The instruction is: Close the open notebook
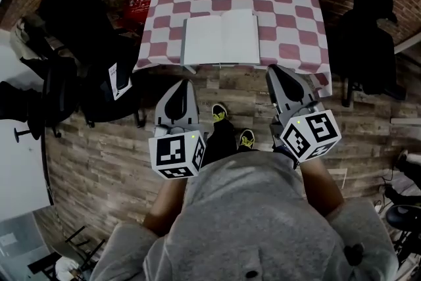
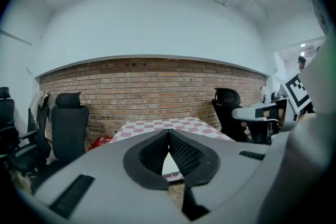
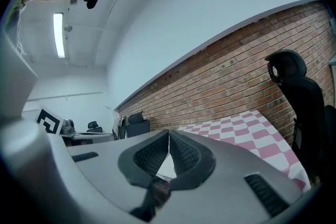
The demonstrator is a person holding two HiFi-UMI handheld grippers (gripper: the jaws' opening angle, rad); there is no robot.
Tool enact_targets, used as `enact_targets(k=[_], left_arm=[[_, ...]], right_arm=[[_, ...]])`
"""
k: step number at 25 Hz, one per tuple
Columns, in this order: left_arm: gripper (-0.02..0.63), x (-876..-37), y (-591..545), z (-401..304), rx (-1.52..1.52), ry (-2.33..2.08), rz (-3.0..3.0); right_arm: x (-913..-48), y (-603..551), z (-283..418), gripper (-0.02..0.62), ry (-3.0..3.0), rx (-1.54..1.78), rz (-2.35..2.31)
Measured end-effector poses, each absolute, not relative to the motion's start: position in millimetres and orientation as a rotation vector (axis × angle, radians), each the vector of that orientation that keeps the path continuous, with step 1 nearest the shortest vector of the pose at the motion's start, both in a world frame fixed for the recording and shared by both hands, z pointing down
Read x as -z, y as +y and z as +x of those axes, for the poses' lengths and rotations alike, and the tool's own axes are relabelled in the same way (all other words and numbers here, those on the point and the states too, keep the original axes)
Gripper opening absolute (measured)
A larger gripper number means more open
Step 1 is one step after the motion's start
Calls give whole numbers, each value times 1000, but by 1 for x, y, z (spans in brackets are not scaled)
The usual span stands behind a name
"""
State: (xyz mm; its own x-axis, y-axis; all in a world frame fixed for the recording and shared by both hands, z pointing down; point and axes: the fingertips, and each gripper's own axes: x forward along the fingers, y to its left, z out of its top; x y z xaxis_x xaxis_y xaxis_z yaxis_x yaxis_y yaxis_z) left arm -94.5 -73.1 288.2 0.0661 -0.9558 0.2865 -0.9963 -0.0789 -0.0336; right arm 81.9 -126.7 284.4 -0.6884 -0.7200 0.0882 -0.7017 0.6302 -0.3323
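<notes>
The head view looks steeply down on the checkered table [image 1: 289, 3]; both gripper views (low, near its front) share its open notebook [image 1: 220, 38].

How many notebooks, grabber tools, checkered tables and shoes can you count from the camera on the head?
Notebooks: 1 (open notebook)
Grippers: 2 (left gripper, right gripper)
Checkered tables: 1 (checkered table)
Shoes: 2 (left shoe, right shoe)
Total: 6
</notes>
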Motion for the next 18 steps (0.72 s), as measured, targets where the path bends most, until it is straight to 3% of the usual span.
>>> enact_targets(k=[18], left_arm=[[12, -342, -115, -137, -393, -1969, 2043]], right_arm=[[-311, -160, 48, 26, 2867, 617, -1214]])
